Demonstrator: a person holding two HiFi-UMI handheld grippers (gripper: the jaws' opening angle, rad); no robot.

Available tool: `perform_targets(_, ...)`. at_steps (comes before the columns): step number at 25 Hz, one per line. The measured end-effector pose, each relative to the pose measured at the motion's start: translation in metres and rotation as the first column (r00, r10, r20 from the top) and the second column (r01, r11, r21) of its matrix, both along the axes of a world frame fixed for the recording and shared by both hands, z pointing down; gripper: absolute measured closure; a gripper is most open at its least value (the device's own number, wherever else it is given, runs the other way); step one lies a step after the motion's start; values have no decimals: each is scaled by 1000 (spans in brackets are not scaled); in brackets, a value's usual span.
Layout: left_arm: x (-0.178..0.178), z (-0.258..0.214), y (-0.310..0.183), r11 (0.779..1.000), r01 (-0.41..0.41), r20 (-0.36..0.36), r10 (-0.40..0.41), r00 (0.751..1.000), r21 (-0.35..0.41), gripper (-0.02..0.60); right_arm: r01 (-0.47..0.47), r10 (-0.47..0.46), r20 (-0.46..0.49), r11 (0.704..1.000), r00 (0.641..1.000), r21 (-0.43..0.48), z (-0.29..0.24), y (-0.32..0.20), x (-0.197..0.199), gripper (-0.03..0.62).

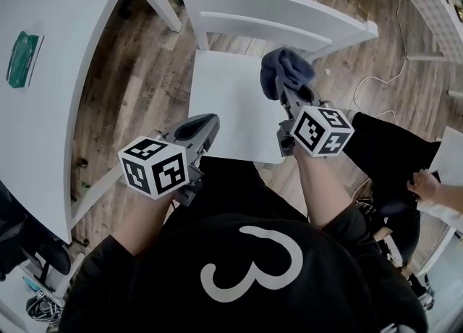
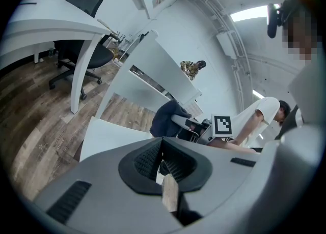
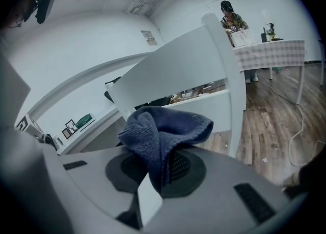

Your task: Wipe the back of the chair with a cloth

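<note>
– Chair [image 1: 217,71] is standing white and rigid; where's the cloth [image 1: 286,71] sitting?
– Above the chair's seat [image 1: 239,121], just short of its backrest [image 1: 253,27], bunching soft and light in the right gripper [image 1: 288,98], whose jaws are pinching one fold.
– Room for sweeping?
– Probably: the backrest's top rail [image 1: 275,6] is lying bare, open floor [image 1: 145,71] flanking the chair. The left gripper [image 1: 207,126] is hovering over the seat's near edge, jaws pressed together, empty.

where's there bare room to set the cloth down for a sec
For the cloth: the chair seat is bare between the backrest and your lap. The table at left is bare except a green object. Crowded at right: floor cable and another person.
</note>
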State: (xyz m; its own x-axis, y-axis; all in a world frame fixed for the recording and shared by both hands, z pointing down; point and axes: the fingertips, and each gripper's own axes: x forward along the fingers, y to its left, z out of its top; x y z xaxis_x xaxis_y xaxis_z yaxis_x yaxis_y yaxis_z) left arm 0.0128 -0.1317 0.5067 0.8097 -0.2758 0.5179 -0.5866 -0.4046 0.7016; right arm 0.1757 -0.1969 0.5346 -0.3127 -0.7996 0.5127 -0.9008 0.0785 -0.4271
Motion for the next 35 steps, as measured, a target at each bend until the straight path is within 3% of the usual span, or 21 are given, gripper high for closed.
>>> perform_targets(6, -44, 6, -16, 1000, 23, 6, -23, 1000, -9, 568, 66, -66, -4, 998, 998, 11, -1, -22, -60, 542)
perform_targets(13, -82, 12, -29, 998, 58, 12, -58, 998, -14, 568, 98, -98, -15, 995, 995, 34, 0, -54, -101, 542)
perform_targets(29, -132, 8, -50, 991, 135, 1, -135, 991, -16, 568, 112, -112, -99, 994, 989, -11, 26, -119, -137, 542)
perform_targets(35, -140, 10, -51, 989, 150, 2, -150, 989, -14, 568, 66, -69, -85, 997, 994, -31, 29, -134, -138, 542)
